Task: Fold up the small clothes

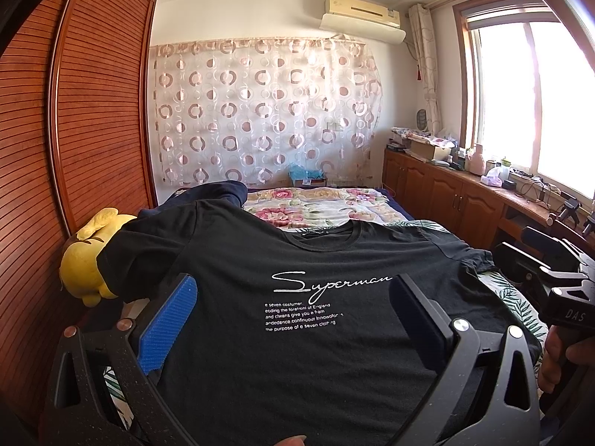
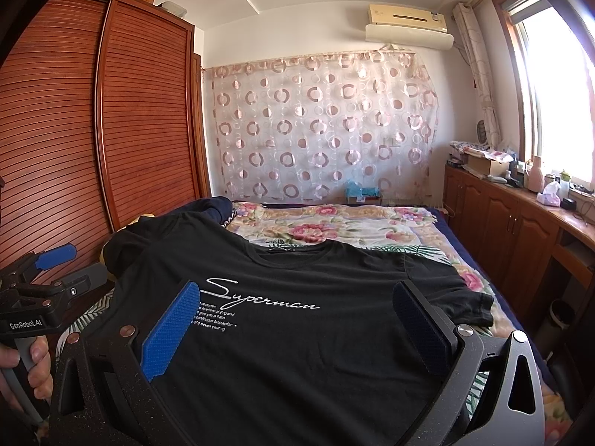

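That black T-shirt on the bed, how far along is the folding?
Barely begun. Done: the black T-shirt lies spread flat, print up, on the bed. In hand: nothing; the left claw and right claw hover open above it. Left: both sleeves and the body remain unfolded.

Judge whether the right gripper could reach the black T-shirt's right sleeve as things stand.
Probably yes. The right gripper is open above the black T-shirt, and the right sleeve lies uncovered on the bed just ahead, with nothing between.

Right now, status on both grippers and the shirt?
Left gripper open, right gripper open, both over the shirt. Black T-shirt flat on bed, print up, unfolded. Yellow plush toy under its left sleeve.
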